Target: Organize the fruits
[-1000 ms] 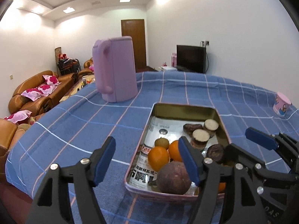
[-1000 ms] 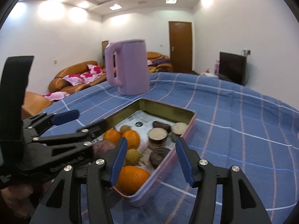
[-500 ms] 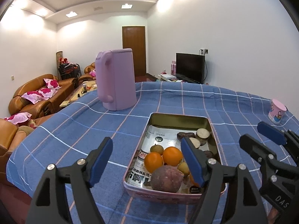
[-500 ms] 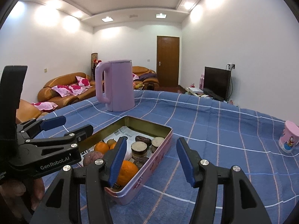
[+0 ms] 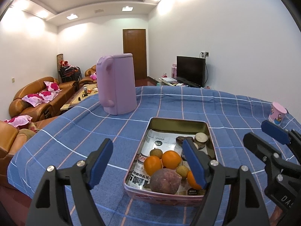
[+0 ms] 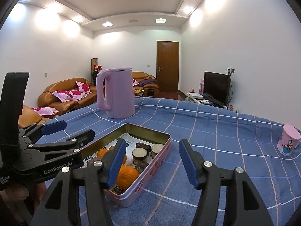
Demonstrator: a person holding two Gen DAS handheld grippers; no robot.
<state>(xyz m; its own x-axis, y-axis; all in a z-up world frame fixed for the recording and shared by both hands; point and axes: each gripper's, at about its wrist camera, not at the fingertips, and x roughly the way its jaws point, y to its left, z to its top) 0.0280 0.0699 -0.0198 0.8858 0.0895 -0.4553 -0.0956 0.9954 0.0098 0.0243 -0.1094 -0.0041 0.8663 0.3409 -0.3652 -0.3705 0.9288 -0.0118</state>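
Plainly, both claws, left claw (image 5: pixel 148 164) and right claw (image 6: pixel 152 163), hang released; the round oranges (image 5: pixel 161 162) at lower centre look firm, light, rollable: pinch one across its middle.

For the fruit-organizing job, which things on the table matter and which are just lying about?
Job:
tin tray
oranges
purple fruit
small brown fruits

Lying about:
pink kettle
pink cup
blue checked cloth
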